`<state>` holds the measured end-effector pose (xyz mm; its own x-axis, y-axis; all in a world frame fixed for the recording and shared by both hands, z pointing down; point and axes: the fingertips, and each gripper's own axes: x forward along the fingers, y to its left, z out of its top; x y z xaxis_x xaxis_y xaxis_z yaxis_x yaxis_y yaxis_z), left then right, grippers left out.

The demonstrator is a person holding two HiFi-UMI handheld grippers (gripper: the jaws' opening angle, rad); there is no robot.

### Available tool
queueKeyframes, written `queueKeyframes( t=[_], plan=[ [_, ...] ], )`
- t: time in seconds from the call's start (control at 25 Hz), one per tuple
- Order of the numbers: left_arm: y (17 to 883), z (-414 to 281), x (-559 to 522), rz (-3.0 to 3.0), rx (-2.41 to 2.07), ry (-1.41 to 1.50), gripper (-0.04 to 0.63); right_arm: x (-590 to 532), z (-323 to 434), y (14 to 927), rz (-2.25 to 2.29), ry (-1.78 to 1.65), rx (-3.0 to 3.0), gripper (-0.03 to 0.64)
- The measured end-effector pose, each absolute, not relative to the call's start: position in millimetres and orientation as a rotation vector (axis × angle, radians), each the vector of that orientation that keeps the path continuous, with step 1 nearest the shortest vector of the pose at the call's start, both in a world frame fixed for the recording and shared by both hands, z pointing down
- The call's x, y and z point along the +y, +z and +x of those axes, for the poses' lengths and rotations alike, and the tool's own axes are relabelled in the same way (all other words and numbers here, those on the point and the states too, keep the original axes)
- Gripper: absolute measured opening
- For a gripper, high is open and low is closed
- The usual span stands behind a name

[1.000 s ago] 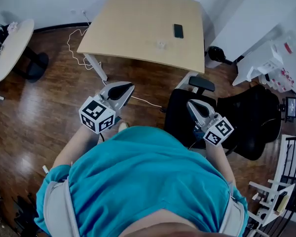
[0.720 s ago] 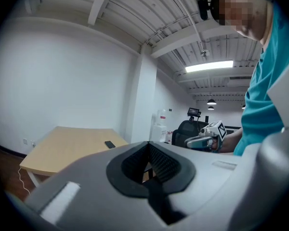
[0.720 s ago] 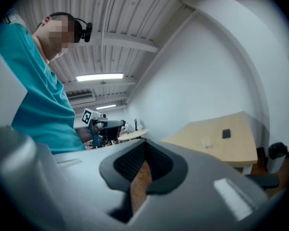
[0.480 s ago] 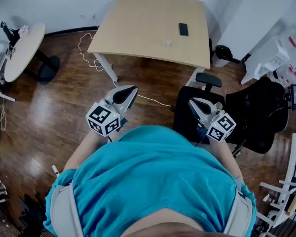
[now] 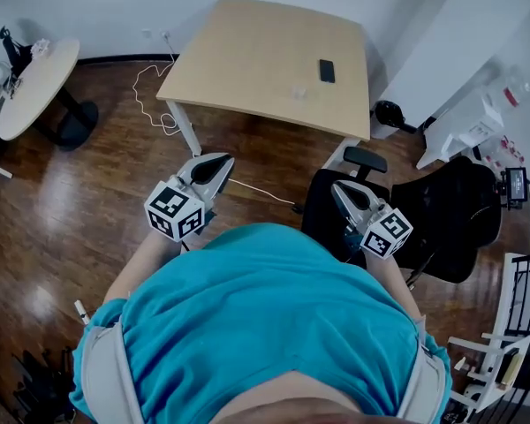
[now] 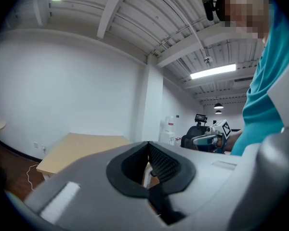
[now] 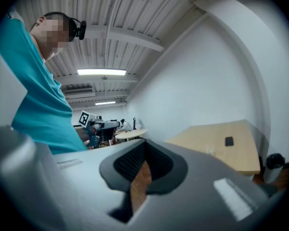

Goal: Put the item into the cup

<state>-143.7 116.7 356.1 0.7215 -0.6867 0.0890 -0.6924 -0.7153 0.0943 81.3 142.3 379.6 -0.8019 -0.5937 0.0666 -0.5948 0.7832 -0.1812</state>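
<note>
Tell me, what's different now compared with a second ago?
Very little. The person shifted slightly, so the wooden table sits a touch lower and further right in the head view. Nothing was grabbed or let go. The left claw and right claw stayed shut and empty, held out in front, and the phone still lies on the table.

The head view looks steeply down over the person's teal shirt [image 5: 265,325] onto the left gripper [image 5: 221,160], the right gripper [image 5: 338,187] and the wood floor [image 5: 71,210], with the beige table [image 5: 265,51] beyond. Each gripper view sits low and level, close behind its own jaws, facing that table from well back. All three views share the tabletop; each gripper view also catches the other gripper off to one side.
</note>
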Motion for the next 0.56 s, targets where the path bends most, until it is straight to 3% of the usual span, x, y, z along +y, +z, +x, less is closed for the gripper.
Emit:
queueKeyframes(
  t=[0.56],
  plan=[
    [358,-132,113,2.815,-1.096,0.080,0.002,140,86,381,0.968,0.283,-2.948,0.002]
  ],
)
